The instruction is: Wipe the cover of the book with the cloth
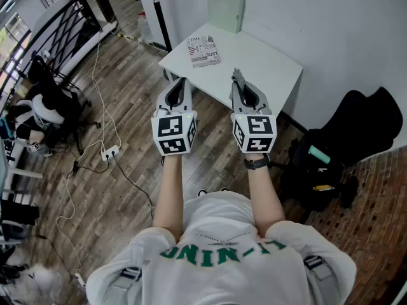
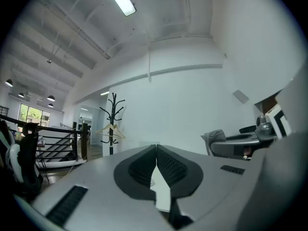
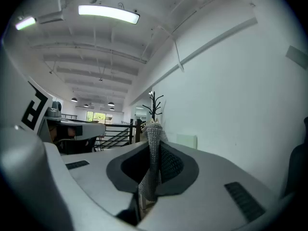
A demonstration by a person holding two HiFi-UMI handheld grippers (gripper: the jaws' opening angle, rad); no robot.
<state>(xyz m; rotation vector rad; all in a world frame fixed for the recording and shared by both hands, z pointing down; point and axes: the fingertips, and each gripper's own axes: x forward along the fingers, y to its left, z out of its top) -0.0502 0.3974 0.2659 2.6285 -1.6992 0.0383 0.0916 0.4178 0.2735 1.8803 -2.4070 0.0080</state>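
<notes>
The book (image 1: 204, 50), with a red, white and grey printed cover, lies flat on the far left part of the white table (image 1: 273, 65). Both grippers are held up in the air on the near side of the table, side by side and pointing toward it. My left gripper (image 1: 182, 81) (image 2: 156, 148) is shut with nothing between its jaws. My right gripper (image 1: 237, 75) (image 3: 153, 131) is shut on a grey knitted cloth (image 3: 153, 150), which stands up between the jaws and pokes out past the tips. In the left gripper view that cloth (image 2: 214, 138) shows at the right.
A pale green box (image 1: 226, 10) stands at the table's back edge against the white wall. A black coat rack (image 1: 154, 8) is left of the table. A black bag on a trolley (image 1: 346, 145) sits on the right. Cables and a power strip (image 1: 109, 151) lie on the wooden floor at left.
</notes>
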